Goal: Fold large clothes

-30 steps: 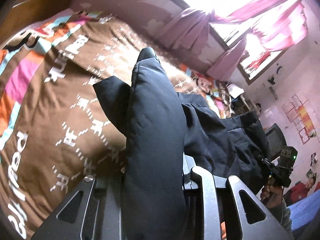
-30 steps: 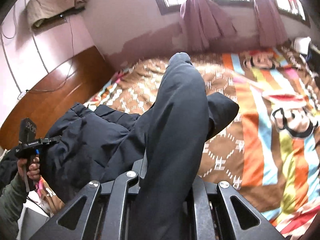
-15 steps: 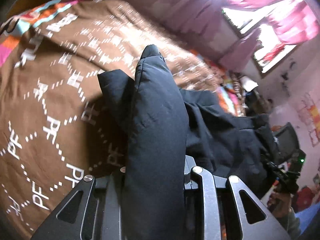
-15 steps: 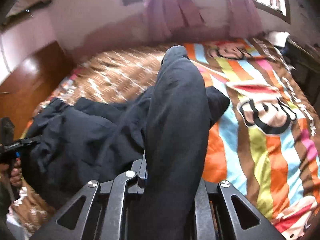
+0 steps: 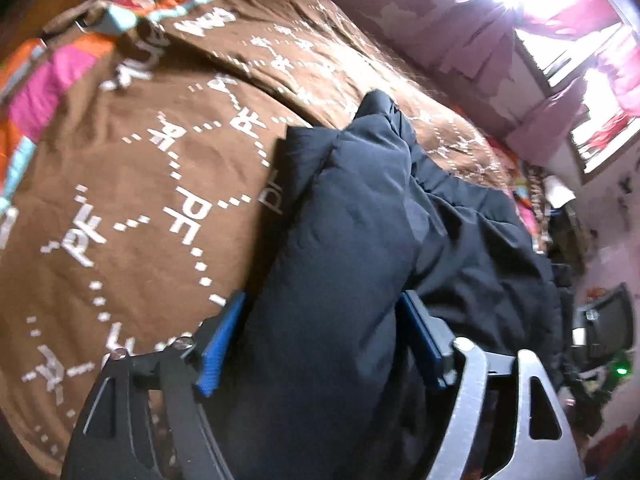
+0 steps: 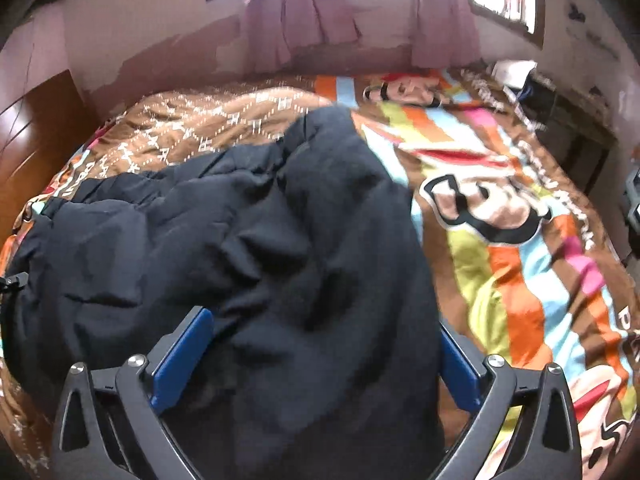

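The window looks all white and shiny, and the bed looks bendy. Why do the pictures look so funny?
In the left wrist view, daylight through the window washes it out to white, and the fisheye lens curves the brown bedspread. In the right wrist view, the striped cartoon blanket is smeared by motion blur, and the dark jacket shows little detail.

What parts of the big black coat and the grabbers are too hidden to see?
- Left gripper: left wrist view, the black jacket fills the gap between its blue pads, hiding the fingertips.
- Right gripper: right wrist view, the jacket covers the same gap.
- Jacket's sleeves and zipper: bunched folds hide them in both views.
- Bedspread under the jacket: covered.
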A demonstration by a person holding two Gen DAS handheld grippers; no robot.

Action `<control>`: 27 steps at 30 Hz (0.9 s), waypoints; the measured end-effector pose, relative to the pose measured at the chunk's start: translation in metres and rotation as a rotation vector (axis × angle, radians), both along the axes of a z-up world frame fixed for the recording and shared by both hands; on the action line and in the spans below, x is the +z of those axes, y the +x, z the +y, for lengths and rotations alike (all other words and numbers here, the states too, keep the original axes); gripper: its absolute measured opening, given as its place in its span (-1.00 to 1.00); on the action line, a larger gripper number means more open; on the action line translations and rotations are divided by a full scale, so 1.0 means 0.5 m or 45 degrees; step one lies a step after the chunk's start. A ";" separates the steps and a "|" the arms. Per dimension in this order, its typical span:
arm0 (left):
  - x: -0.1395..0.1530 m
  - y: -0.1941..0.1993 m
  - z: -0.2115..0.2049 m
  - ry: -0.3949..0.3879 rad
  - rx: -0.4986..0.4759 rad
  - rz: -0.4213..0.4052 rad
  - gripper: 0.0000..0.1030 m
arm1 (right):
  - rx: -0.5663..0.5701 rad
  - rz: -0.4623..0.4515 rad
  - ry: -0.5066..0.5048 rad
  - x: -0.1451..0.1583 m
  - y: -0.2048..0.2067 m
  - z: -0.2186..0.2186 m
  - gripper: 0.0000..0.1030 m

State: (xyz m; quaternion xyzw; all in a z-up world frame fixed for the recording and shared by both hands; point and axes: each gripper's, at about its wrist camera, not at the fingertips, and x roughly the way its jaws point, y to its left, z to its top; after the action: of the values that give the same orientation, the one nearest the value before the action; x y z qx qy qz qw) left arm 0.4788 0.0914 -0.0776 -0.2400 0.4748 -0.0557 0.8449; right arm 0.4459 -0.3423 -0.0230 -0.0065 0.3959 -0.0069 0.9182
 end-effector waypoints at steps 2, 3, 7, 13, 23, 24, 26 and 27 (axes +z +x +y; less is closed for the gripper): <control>0.031 -0.018 -0.008 0.077 0.024 -0.034 0.55 | 0.001 -0.041 -0.012 0.016 -0.019 0.004 1.00; 0.043 -0.027 -0.012 0.093 0.031 -0.048 0.55 | 0.001 -0.085 -0.013 0.028 -0.033 0.003 1.00; 0.115 -0.084 -0.023 0.151 0.084 -0.172 0.94 | 0.026 -0.235 -0.003 0.084 -0.081 0.008 1.00; 0.235 -0.158 -0.090 0.275 0.108 -0.410 0.96 | 0.076 -0.347 0.069 0.166 -0.153 0.024 1.00; 0.358 -0.313 -0.183 0.415 0.030 -0.657 0.97 | 0.164 -0.488 0.158 0.268 -0.299 0.056 1.00; 0.368 -0.330 -0.188 0.418 0.010 -0.676 0.97 | 0.171 -0.495 0.167 0.277 -0.318 0.060 1.00; 0.384 -0.360 -0.199 0.428 -0.005 -0.703 0.97 | 0.190 -0.512 0.177 0.291 -0.349 0.067 1.00; 0.392 -0.378 -0.203 0.423 -0.011 -0.724 0.97 | 0.202 -0.521 0.180 0.298 -0.365 0.071 1.00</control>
State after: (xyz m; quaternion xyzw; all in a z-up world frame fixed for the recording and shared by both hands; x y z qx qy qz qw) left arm 0.2900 -0.0101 0.1184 -0.0717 0.2237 -0.0459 0.9709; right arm 0.2633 -0.3067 0.1261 0.0282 0.1991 0.0919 0.9753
